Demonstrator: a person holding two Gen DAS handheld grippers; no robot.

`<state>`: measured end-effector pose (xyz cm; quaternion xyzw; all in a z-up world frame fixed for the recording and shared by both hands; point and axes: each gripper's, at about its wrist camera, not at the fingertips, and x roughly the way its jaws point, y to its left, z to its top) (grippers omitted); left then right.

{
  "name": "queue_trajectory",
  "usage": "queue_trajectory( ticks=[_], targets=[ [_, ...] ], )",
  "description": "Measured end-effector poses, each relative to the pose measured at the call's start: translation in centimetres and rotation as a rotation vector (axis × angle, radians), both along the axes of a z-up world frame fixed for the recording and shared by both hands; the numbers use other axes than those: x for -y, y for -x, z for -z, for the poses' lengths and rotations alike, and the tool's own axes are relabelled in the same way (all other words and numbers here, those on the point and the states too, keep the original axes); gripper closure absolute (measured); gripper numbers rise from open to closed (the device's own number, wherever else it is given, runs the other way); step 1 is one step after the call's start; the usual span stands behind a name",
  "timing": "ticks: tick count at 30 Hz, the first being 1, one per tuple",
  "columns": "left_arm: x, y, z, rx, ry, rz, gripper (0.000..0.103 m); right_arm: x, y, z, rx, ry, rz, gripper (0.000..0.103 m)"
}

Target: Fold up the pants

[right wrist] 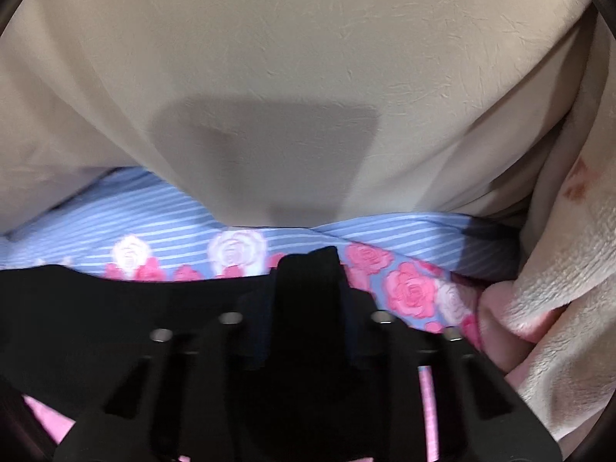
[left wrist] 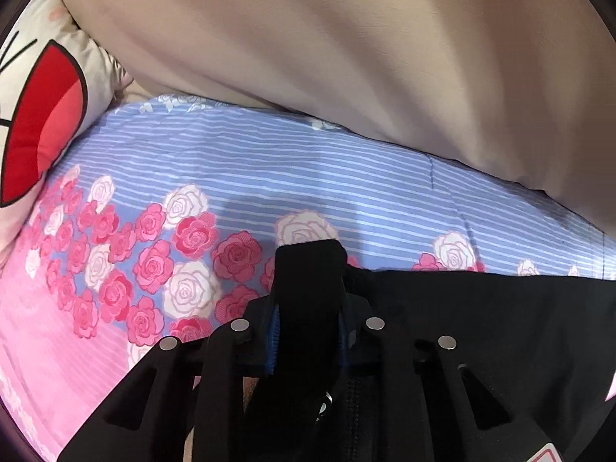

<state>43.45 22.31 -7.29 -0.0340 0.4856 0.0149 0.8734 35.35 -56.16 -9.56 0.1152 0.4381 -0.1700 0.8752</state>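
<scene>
Left gripper (left wrist: 308, 258) has its fingers pressed together on a fold of the black pants (left wrist: 500, 315); from it the cloth runs off to the right as a taut, level edge. Right gripper (right wrist: 308, 265) looks likewise clamped on the same pants (right wrist: 96, 300), though that view is blurred; there the cloth runs off to the left. So my read is that the garment hangs stretched between my two tools, long axis side to side, each holding one end of the top edge, neither nearer than the other. Ahead of and below both is the floral bedsheet (left wrist: 269, 161), blue stripes with pink roses, bare where the fold would land. Further ahead, a beige duvet (left wrist: 346, 57) bulges close over the sheet and limits how far forward I can lay the cloth. Forward-left of the left tool sits a white cushion with red print (left wrist: 42, 115); right of the right tool, a fleecy cream blanket (right wrist: 569, 269) crowds that side.
</scene>
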Motion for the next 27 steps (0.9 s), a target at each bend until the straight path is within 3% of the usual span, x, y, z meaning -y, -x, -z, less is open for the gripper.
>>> queue_trajectory(
  ticks=[3,9,12,16,22,27],
  targets=[
    [-0.4,0.8,-1.3,0.035,0.047,-0.007,0.086,-0.8,0.2,-0.6,0.015,0.024,-0.006,0.085],
    [-0.6,5.2,-6.7,0.144,0.087,0.025,0.086,-2.9,3.6,-4.6,0.144,0.022,-0.001,0.085],
    [-0.5,8.4,-9.7,0.209,0.101,0.064,0.086,-4.4,6.1,-7.2,0.21,0.023,-0.025,0.085],
    [-0.9,14.5,-12.8,0.288,0.129,0.109,0.085,-6.7,12.7,-10.6,0.285,0.053,-0.08,0.086],
    [-2.9,24.6,-12.8,0.323,0.155,0.124,0.085,-9.9,23.1,-11.4,0.332,0.1,-0.112,0.085],
    [-4.4,30.2,-7.6,0.205,0.125,0.09,0.084,-9.8,29.7,-8.1,0.241,0.09,-0.112,0.086]
  ],
)
